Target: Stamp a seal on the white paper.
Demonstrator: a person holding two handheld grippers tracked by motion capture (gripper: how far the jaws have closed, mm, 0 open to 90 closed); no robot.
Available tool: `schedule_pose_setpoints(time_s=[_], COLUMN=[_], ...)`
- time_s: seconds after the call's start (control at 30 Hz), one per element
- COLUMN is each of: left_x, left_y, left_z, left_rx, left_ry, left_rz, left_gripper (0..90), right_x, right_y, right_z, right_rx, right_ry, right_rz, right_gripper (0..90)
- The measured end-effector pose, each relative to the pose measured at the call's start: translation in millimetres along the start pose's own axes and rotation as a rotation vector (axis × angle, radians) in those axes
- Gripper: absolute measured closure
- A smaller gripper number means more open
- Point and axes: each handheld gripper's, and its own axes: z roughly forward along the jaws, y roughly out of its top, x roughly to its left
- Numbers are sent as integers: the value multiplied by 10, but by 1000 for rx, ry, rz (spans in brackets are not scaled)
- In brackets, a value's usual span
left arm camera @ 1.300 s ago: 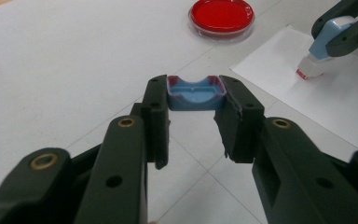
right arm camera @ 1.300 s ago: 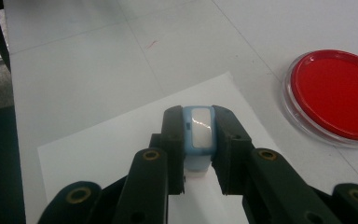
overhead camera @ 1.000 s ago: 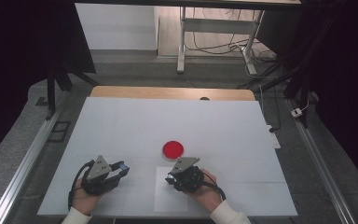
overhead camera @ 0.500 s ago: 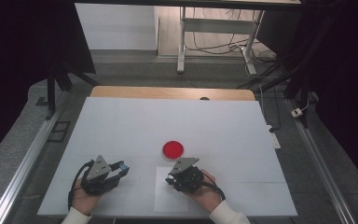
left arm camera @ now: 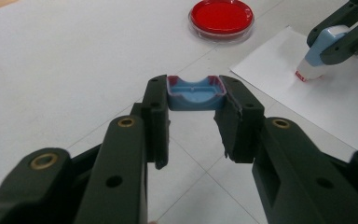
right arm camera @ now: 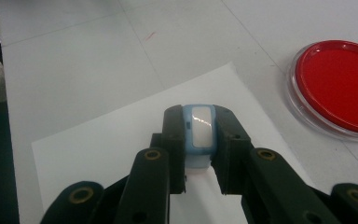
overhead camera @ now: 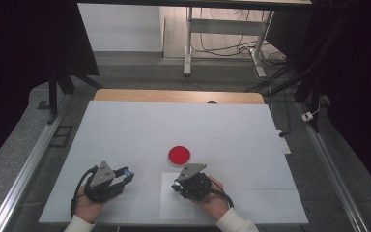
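Note:
My left gripper (left arm camera: 196, 100) is shut on a small blue cap (left arm camera: 196, 93), hollow side up, just above the table; in the high view this gripper (overhead camera: 127, 175) is at the front left. My right gripper (right arm camera: 200, 137) is shut on a blue and white stamp (right arm camera: 199, 133). From the left gripper view the stamp (left arm camera: 318, 56) tilts down, and its red end rests on a white sheet of paper (left arm camera: 321, 100). A round red dish (overhead camera: 179, 154) lies just beyond the paper (overhead camera: 174, 205) and the right gripper (overhead camera: 177, 185).
The white table (overhead camera: 183, 125) stretches far beyond the dish, with a wooden strip (overhead camera: 174, 95) at its back edge. Metal rails (overhead camera: 24, 164) run along both sides. Both hands rest near the table's front edge.

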Motion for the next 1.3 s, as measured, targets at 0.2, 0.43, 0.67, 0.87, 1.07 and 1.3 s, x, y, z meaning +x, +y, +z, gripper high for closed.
schedule_pose_setpoints(time_s=[0.2, 0.43, 0.67, 0.87, 1.07, 1.3], left_x=[4, 9, 24, 35, 31, 38], left_y=[-2, -4, -6, -8, -7, -10], left_z=[-2, -3, -12, -6, -6, -3], left_rx=[0, 1, -1, 0, 0, 1], left_ry=[0, 2, 3, 4, 5, 4], left_rz=[-2, -2, -2, -3, -3, -5], left_gripper=[654, 653, 653, 653, 653, 653], right_x=[6, 14, 9, 16, 54, 32], right_y=[-5, -11, -8, -22, -24, -12], right_z=[4, 2, -3, -6, -12, -50], right_rx=[-7, -9, -9, -24, -33, -39], right_ry=[-2, -7, -5, -9, -31, -24], right_rz=[-4, -12, -9, -16, -45, -32], right_gripper=[761, 761, 758, 757, 754, 753])
